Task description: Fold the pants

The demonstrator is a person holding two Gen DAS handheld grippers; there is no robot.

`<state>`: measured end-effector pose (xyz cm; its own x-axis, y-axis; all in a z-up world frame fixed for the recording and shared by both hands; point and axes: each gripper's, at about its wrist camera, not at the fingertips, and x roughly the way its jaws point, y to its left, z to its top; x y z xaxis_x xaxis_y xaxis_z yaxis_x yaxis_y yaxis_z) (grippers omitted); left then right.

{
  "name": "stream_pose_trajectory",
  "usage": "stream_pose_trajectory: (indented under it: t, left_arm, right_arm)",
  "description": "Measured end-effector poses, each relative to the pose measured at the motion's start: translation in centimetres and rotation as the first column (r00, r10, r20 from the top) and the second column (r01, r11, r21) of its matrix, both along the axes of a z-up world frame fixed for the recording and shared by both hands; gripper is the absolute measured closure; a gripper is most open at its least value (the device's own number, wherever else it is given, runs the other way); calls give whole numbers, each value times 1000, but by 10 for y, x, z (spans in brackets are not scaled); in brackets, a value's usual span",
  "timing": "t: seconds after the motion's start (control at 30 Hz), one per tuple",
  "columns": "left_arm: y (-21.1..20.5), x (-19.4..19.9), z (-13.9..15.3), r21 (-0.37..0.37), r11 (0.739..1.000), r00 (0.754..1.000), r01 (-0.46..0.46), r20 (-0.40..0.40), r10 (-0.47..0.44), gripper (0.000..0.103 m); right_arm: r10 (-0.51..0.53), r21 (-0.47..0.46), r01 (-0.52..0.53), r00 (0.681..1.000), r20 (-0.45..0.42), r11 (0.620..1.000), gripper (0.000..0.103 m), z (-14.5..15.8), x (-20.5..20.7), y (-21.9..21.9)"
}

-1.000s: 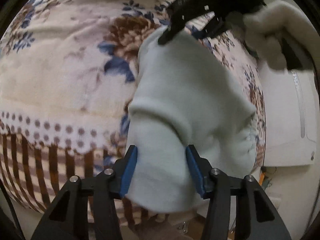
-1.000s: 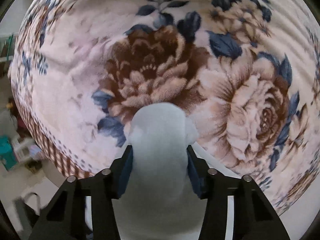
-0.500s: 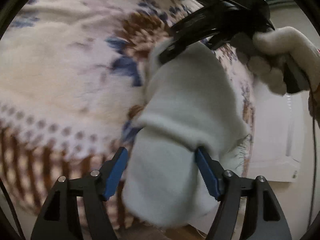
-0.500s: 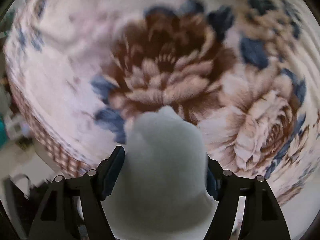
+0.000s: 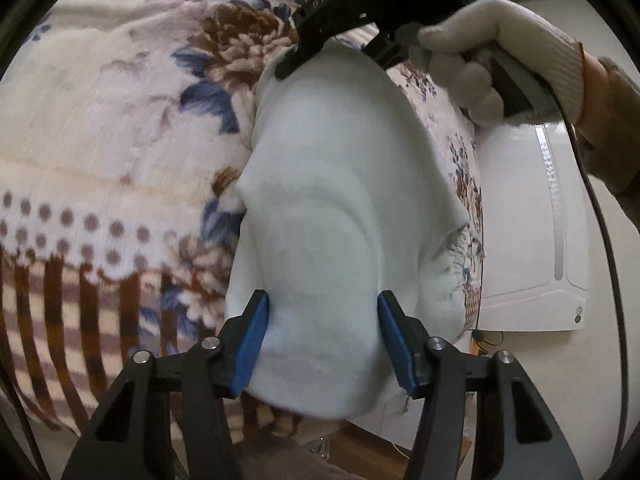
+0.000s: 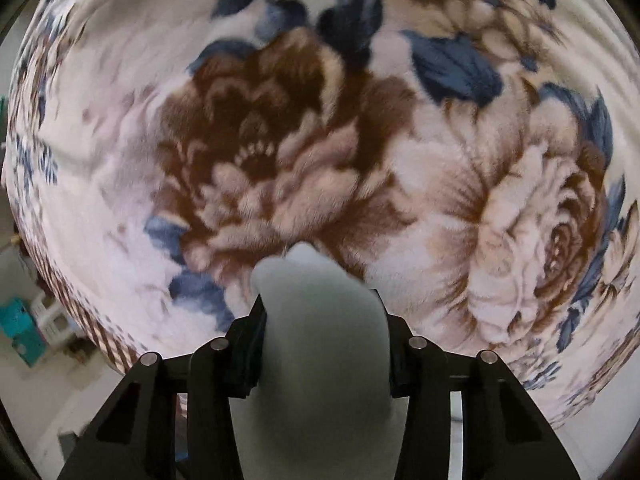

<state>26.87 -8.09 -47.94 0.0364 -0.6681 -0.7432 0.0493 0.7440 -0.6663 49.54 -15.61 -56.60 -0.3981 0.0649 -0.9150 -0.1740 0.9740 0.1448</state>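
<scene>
The pants (image 5: 340, 184) are pale mint fleece, bunched and stretched between both grippers above a floral blanket (image 5: 120, 120). My left gripper (image 5: 320, 340) is shut on the near end of the pants, with the cloth filling the gap between its blue pads (image 5: 252, 336). My right gripper (image 6: 322, 340) is shut on the other end of the pants (image 6: 320, 340), which hides its fingertips. In the left wrist view the right gripper (image 5: 304, 56) shows at the top, held by a white-gloved hand (image 5: 492, 52).
The floral blanket (image 6: 280, 140) covers the whole surface, with a brown striped border (image 5: 60, 320) hanging over the near edge. A white appliance (image 5: 532, 220) stands at the right. Floor clutter with a teal box (image 6: 24, 328) lies beyond the blanket's left edge.
Both grippers have stayed shut on the pants and shifted slightly over the blanket. The right gripper has come down closer to the blanket, and the brown flower looks larger.
</scene>
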Motion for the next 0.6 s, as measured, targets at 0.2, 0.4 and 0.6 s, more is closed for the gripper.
stream_pose_trajectory:
  t: [0.2,0.4,0.6]
  left_arm:
    - [7,-5,-2,17,1000,998,-26,-51,27,48]
    - [27,41,37,69,988,990,-141,-20,143,17]
    - [10,113,48,105,989,995,-99,43,95,5]
  right_arm:
    - [-40,17,40,999,3,999,57,2,24,-15]
    - [-36,128,19,990,133,992,25,55,34,-3]
    - [-370,301,277,871,322,913,17,144,-6,-101]
